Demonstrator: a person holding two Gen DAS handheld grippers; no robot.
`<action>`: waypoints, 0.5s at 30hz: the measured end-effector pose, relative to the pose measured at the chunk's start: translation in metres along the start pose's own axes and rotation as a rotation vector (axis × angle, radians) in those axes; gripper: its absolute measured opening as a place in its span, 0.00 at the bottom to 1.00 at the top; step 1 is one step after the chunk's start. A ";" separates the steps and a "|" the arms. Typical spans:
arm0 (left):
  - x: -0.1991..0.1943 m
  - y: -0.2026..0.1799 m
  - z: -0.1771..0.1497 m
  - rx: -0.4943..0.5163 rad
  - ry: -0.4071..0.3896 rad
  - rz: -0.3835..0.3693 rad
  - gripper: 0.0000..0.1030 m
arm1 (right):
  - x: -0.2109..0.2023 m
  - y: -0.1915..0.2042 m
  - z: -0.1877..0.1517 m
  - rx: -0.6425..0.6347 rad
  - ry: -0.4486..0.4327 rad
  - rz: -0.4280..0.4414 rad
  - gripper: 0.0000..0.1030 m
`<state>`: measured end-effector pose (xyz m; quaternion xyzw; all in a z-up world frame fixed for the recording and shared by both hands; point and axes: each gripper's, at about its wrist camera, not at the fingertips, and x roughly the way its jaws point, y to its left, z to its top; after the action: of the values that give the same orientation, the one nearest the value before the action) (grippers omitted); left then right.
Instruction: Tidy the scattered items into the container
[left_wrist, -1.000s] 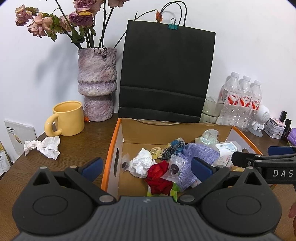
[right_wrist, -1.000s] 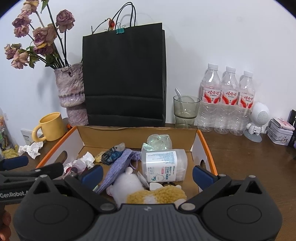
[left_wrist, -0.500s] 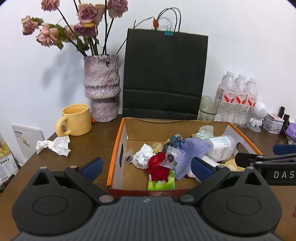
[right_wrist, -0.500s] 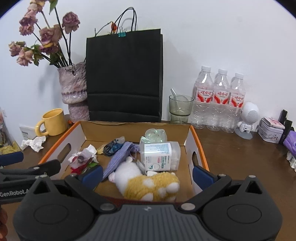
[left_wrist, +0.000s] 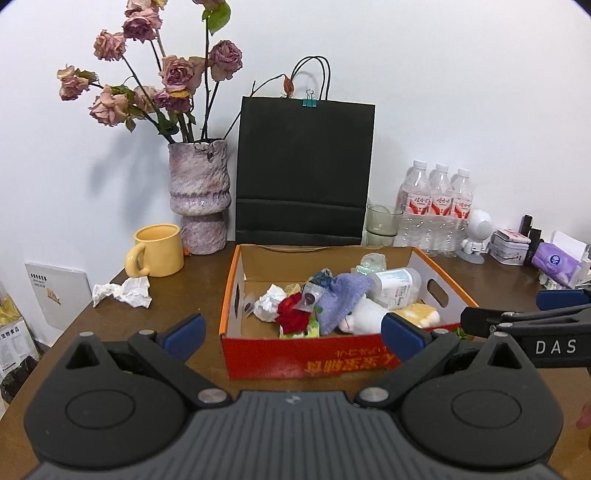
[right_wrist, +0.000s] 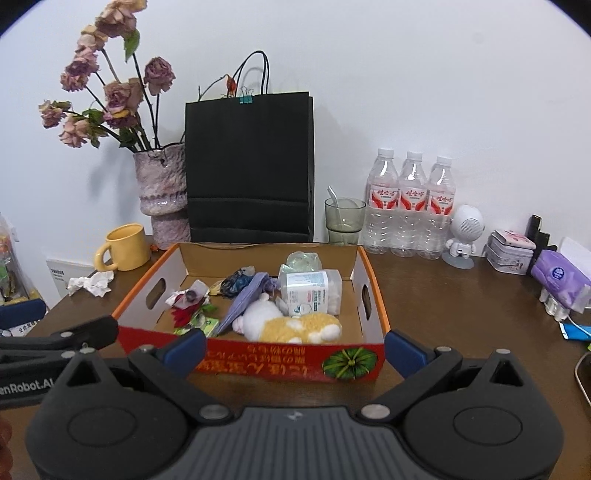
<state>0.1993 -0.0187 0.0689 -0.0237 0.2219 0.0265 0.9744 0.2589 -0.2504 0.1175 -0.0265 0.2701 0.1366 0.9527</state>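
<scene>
Left wrist view: we see left gripper (left_wrist: 291, 328) spread, empty, cardboard box (left_wrist: 306, 360) just ahead. Right gripper (right_wrist: 295, 349) likewise spread, empty; crumpled tissue (left_wrist: 123, 291) sits far left.

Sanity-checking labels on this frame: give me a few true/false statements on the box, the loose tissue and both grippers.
1. Both the left gripper and the right gripper are open and hold nothing. True.
2. The crumpled tissue lies inside the cardboard box. False: it lies on the table outside the box, near the yellow mug.
3. The plush toy lies in the box. True.
4. The plastic jar stands upright in the box. False: it lies on its side.
5. The black paper bag stands behind the box, by the wall. True.
</scene>
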 end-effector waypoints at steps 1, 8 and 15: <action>-0.004 0.000 -0.001 -0.001 0.002 0.000 1.00 | -0.005 0.001 -0.002 0.000 -0.001 0.000 1.00; -0.024 0.000 -0.009 0.005 0.006 0.001 1.00 | -0.030 0.001 -0.013 0.007 -0.005 0.016 1.00; -0.036 0.001 -0.013 0.007 0.006 0.009 1.00 | -0.046 0.007 -0.019 -0.001 -0.018 0.024 1.00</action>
<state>0.1610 -0.0196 0.0729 -0.0194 0.2250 0.0300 0.9737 0.2100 -0.2572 0.1255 -0.0224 0.2616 0.1483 0.9534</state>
